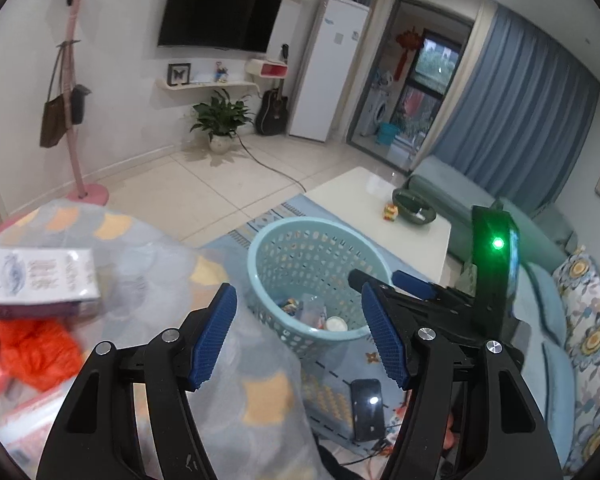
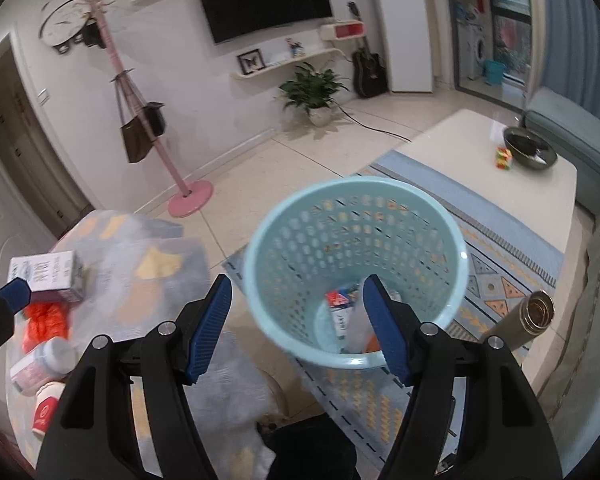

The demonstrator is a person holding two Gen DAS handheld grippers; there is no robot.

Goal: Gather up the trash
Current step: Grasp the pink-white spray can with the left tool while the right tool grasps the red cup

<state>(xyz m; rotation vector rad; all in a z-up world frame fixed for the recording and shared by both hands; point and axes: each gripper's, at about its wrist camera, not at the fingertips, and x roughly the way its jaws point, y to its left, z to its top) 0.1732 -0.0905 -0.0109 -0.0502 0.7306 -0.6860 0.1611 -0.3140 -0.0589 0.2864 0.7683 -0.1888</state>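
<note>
A light blue perforated trash basket (image 2: pixel 420 240) stands on the rug and holds several pieces of trash (image 2: pixel 346 312); it also shows in the left wrist view (image 1: pixel 268 248). My right gripper (image 2: pixel 298 328) is open and empty above the basket's near rim. My left gripper (image 1: pixel 300 336) is open and empty over the edge of a cloth-covered table (image 1: pixel 148 264). On that table lie a white carton (image 2: pixel 46 276), an orange plastic bag (image 2: pixel 46 322), a pill bottle (image 2: pixel 40 364) and a red-and-white cup (image 2: pixel 46 406). The carton (image 1: pixel 32 280) and bag (image 1: pixel 36 352) show at the left wrist view's left.
A white coffee table (image 2: pixel 480 168) with a dark bowl (image 2: pixel 530 152) and a small colourful toy (image 2: pixel 504 158) stands behind the basket. A metal flask (image 2: pixel 528 320) and a phone (image 1: pixel 367 408) lie near the rug. A sofa (image 1: pixel 556 320) is on the right. A pink coat stand (image 2: pixel 180 184) stands at the left.
</note>
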